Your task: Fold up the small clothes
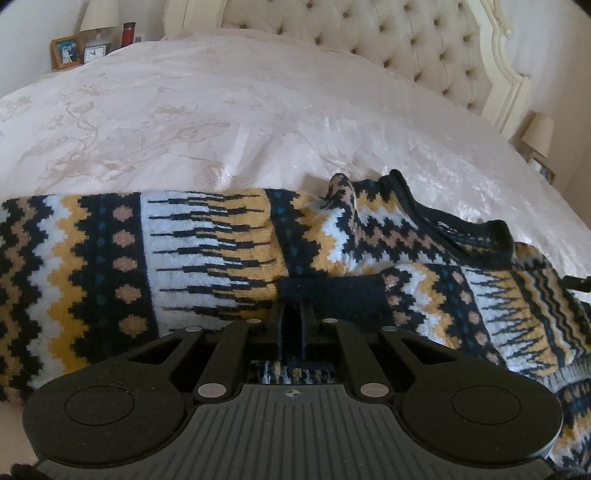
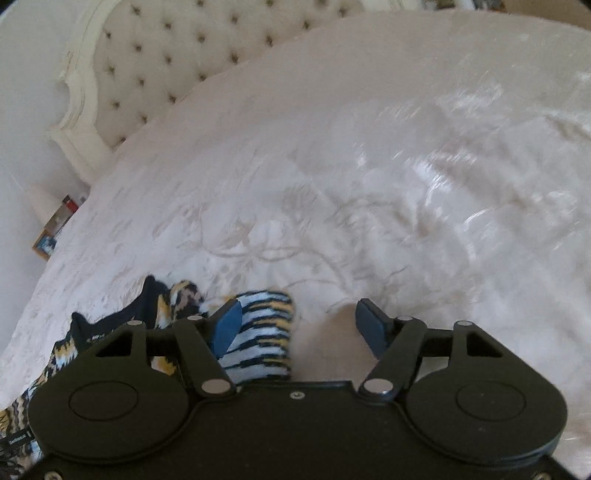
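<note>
A knitted sweater (image 1: 207, 251) in navy, yellow, white and tan zigzags lies flat across the near side of the bed, its dark neckline (image 1: 461, 229) to the right. A sleeve is folded over its front, and my left gripper (image 1: 293, 308) is shut on that sleeve's navy cuff (image 1: 332, 291). In the right wrist view a striped fold of the sweater (image 2: 262, 332) lies between the fingers of my right gripper (image 2: 298, 314). It rests against the left blue pad (image 2: 229, 325), while the right pad stands well apart from it, so this gripper is open.
A pale satin bedspread (image 1: 221, 110) with a floral weave covers the bed beyond the sweater. A tufted cream headboard (image 1: 369, 33) stands at the back. A nightstand at far left holds a lamp (image 1: 99, 14), a photo frame (image 1: 66, 51) and a red bottle (image 1: 127, 33).
</note>
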`<state>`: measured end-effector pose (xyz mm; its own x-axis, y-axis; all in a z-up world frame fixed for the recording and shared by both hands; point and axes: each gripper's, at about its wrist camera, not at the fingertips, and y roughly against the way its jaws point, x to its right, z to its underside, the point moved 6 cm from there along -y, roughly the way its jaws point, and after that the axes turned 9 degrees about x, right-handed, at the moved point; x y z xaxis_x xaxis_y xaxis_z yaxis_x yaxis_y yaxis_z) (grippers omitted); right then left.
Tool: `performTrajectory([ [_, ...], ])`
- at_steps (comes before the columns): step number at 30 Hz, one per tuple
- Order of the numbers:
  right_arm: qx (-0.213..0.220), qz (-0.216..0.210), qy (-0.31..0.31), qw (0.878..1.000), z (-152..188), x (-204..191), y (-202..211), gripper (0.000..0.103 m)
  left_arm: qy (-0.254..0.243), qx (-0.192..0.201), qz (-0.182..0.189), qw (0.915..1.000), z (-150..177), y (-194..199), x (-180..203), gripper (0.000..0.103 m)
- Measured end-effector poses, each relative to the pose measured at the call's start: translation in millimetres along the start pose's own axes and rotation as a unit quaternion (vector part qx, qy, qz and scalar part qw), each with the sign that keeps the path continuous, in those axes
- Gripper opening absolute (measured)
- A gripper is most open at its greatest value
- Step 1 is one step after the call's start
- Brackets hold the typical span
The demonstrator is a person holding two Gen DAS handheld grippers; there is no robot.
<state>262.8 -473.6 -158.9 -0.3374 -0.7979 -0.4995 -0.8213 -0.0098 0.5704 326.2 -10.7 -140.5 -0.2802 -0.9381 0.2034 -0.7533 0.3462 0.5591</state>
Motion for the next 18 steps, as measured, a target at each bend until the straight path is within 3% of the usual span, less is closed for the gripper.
performTrajectory([
  [10, -0.012, 0.004, 0.035, 0.999, 6.0, -13.4, -12.0, 0.073, 0.0, -0.001, -0.001, 1.0, -1.3, -1.4, 0.6, 0.009],
  [12, -0.014, 0.004, 0.037, 0.999, 5.2, -16.3, -12.7, 0.059, -0.001, 0.0, -0.002, 1.0, -1.1, -1.3, 0.9, 0.009],
  [13, -0.015, 0.003, 0.043, 0.999, 5.2, -18.8, -12.8, 0.024, -0.002, 0.0, -0.003, 1.0, -1.0, -1.4, 1.0, 0.009],
  [14, -0.018, 0.006, 0.051, 0.999, 5.4, -22.2, -11.1, 0.018, -0.002, 0.0, -0.003, 1.0, -1.1, -1.4, 1.0, 0.009],
  [16, -0.005, 0.006, 0.087, 0.996, 4.7, -36.4, -2.0, 0.017, 0.001, -0.001, -0.001, 1.0, -1.2, -1.5, 0.9, 0.009],
  [18, 0.034, -0.002, 0.141, 0.989, 0.6, -55.2, 18.4, 0.016, 0.003, -0.001, -0.001, 1.0, -1.2, -1.9, 0.5, 0.009],
])
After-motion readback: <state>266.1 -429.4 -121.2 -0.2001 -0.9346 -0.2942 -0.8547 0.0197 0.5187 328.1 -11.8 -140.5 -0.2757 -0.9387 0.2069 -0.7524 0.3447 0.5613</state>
